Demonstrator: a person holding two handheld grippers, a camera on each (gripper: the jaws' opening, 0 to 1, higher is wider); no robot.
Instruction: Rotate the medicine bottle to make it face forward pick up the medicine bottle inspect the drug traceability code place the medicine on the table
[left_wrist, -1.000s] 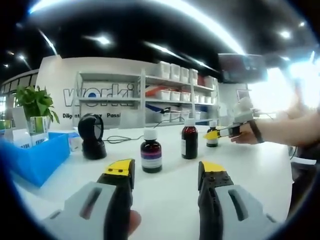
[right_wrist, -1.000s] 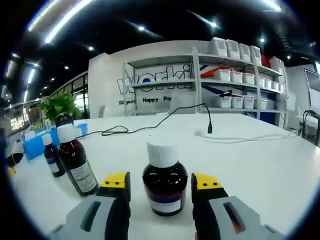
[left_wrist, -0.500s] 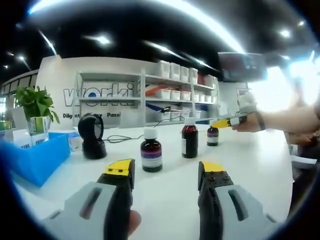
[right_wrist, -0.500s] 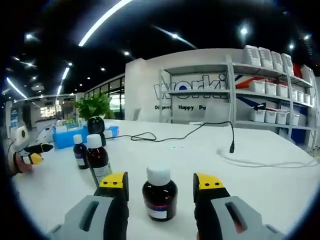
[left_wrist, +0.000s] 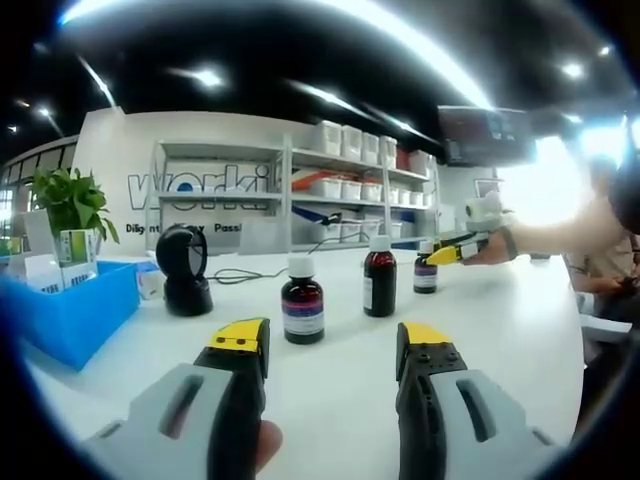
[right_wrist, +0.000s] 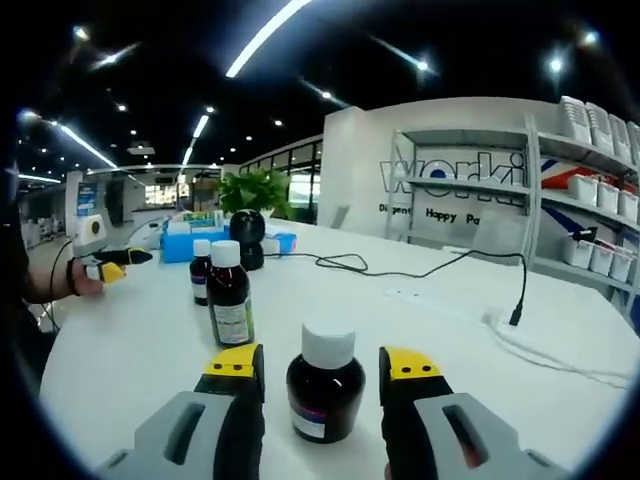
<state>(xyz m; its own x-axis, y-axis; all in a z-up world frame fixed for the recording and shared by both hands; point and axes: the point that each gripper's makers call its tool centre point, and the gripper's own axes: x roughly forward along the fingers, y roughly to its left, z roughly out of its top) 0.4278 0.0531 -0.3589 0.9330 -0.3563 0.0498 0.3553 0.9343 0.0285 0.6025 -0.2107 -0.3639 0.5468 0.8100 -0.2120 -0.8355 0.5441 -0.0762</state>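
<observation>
Right, my right gripper (right_wrist: 320, 375) stands wide, its jaws either side of the nearest bottle (right_wrist: 325, 395) on the table (right_wrist: 130, 340), not touching. I judge I'm turning it; next, close gently. My left gripper (left_wrist: 330, 345) is wide, empty.

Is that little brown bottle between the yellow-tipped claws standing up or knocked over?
Standing up. In the right gripper view the bottle sits on its base on the table, white cap on top, between the right gripper's open jaws.

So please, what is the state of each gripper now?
Left gripper: open, holding nothing.
Right gripper: open, with the small brown bottle between its jaws, not clamped.
</observation>
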